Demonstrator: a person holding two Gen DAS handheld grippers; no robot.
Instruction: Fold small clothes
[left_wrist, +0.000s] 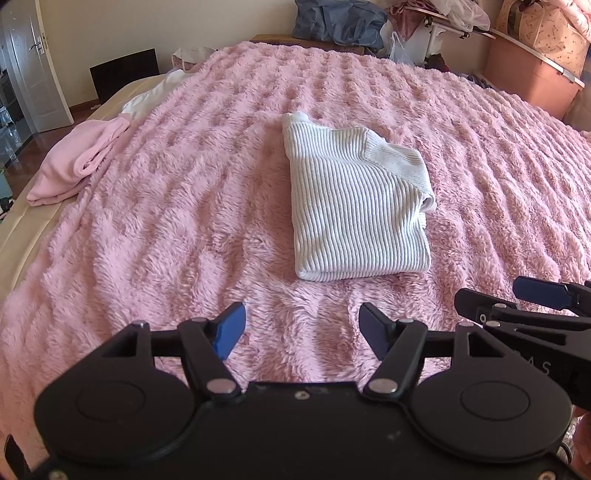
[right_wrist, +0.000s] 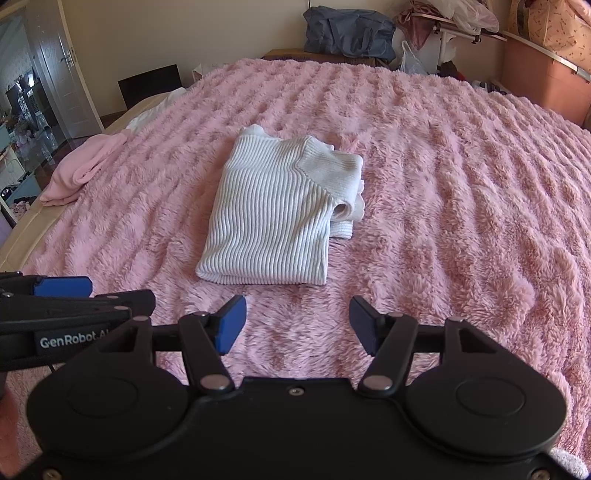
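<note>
A white ribbed knit sweater (left_wrist: 354, 206) lies folded into a compact rectangle on the fluffy pink blanket (left_wrist: 184, 221); it also shows in the right wrist view (right_wrist: 273, 218), with a sleeve cuff sticking out at its right side. My left gripper (left_wrist: 302, 330) is open and empty, hovering over the blanket just short of the sweater's near edge. My right gripper (right_wrist: 295, 323) is open and empty, also short of the near edge. Each gripper shows at the side of the other's view: the right one (left_wrist: 517, 310) and the left one (right_wrist: 74, 295).
A pink garment (left_wrist: 77, 162) and a white one (left_wrist: 155, 94) lie at the bed's left edge. A blue bag (left_wrist: 340, 22), plastic bags and a pink box (left_wrist: 532, 74) stand behind the bed. A door (left_wrist: 29, 66) is at the far left.
</note>
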